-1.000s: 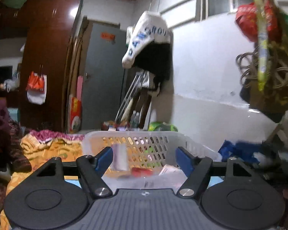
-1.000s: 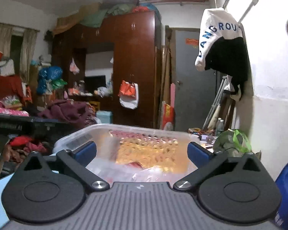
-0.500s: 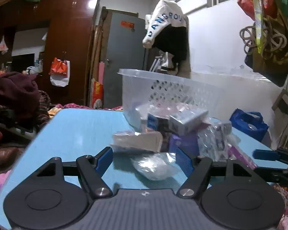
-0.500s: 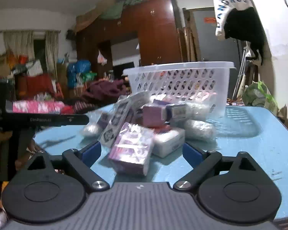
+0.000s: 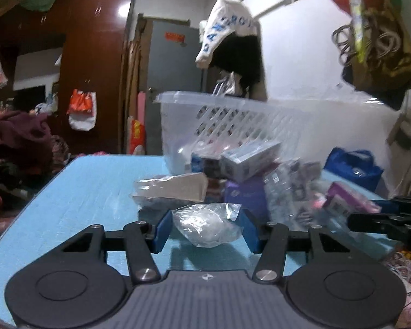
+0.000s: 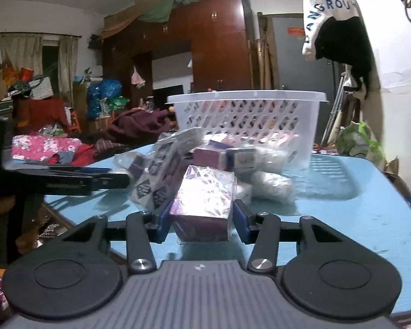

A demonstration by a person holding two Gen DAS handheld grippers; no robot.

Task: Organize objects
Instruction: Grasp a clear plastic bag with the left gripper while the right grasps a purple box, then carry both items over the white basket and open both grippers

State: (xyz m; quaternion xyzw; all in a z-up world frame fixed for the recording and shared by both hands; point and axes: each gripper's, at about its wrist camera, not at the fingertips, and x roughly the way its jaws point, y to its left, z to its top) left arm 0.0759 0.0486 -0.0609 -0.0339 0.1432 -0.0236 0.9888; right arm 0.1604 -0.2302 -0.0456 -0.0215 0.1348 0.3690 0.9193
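Nearest the basket's front pile, the left gripper point(image 5: 205, 229) sits low over the table point(image 5: 90, 189), its jaws closing around a clear bag point(image 5: 208, 226) that lies on the tabletop between the blue pads point(image 5: 161, 230); the left pad looks just at the plastic and the right one touches its crinkled edge, but I cannot tell that the bag is truly pinched yet. It lies in front of the basket, at the near edge of the pile, probably chosen because it is loose and easy to reach. The right gripper point(image 6: 202, 219) is likewise closing, on a purple box point(image 6: 205, 200) wrapped in shiny film, which fills the gap between its pads (both seem pressed to the box's sides, a snug fit). That box too lies in front of the basket, foremost in the heap, so taking it first disturbs nothing behind. Between these and the basket lie the remaining boxes and packets point(image 6: 161, 170), tumbled against its front wall. The basket point(image 6: 246, 115) stands upright on the table behind them, open side up, the likely home for everything, which would explain the two grippers working the pile's near edge side by side. Beyond the basket are a wardrobe point(image 6: 219, 41) and a jacket point(image 6: 334, 22) hung on the wall.
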